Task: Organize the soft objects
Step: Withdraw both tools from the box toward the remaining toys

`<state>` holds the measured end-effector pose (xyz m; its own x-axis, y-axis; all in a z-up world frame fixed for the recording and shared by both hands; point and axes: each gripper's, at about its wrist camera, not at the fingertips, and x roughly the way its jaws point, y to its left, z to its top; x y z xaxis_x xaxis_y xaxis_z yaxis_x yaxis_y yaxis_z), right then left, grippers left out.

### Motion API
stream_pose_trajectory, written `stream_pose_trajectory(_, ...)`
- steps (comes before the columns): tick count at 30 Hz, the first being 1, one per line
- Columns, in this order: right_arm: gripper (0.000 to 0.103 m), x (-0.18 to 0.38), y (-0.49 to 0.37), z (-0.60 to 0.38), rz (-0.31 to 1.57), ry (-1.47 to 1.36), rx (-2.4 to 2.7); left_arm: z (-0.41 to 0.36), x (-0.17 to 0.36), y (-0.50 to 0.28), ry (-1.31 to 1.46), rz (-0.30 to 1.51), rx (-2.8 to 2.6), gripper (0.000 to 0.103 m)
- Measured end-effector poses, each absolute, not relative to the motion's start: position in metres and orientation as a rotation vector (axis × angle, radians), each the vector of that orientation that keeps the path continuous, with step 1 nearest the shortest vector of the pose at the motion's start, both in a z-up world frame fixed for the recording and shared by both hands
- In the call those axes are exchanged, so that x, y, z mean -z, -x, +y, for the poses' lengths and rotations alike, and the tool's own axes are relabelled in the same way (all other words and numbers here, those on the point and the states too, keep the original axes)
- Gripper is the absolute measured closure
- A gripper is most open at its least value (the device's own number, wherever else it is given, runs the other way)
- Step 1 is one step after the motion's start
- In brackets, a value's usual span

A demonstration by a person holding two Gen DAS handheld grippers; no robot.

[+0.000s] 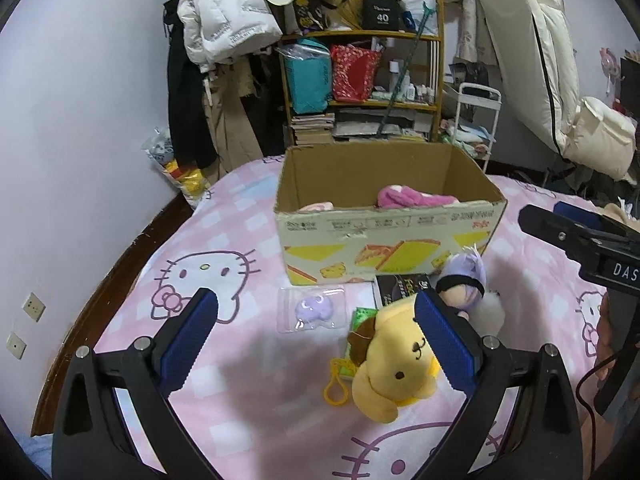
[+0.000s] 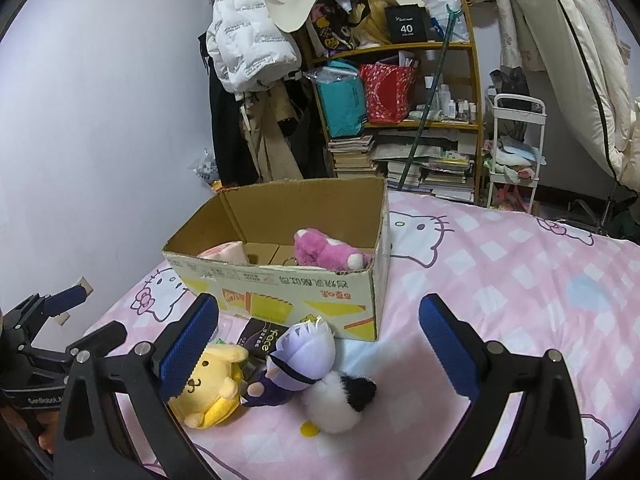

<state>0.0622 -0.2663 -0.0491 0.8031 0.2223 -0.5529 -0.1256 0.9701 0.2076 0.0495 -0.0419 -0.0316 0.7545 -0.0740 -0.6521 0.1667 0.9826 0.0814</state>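
An open cardboard box (image 1: 400, 236) stands on the pink bed and holds a pink plush (image 1: 412, 197) and a pale pink soft item (image 1: 316, 207); the box also shows in the right wrist view (image 2: 312, 300). In front of it lie a yellow dog plush (image 1: 394, 368), a purple-haired doll (image 1: 464, 276), a white and black plush (image 2: 340, 400) and a bagged purple toy (image 1: 314, 308). My left gripper (image 1: 316, 312) is open above the bed, its right finger over the yellow plush. My right gripper (image 2: 320, 316) is open above the doll (image 2: 300, 360) and yellow plush (image 2: 212, 384).
A black packet (image 1: 400, 290) and a green item (image 1: 362, 316) lie by the box. A cluttered shelf (image 1: 360, 80), hanging coats (image 1: 224, 20) and a white cart (image 1: 476, 120) stand behind the bed. The wall (image 1: 80, 120) runs along the left.
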Motion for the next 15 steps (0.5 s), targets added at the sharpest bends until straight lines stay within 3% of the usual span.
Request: stream_pose_trajectory(15,0.000,0.067,-0.075,-0.264,0.665,-0.159,-0.198,-0.068,0.056,-0.058,-0.169,0.781,0.211,0.005)
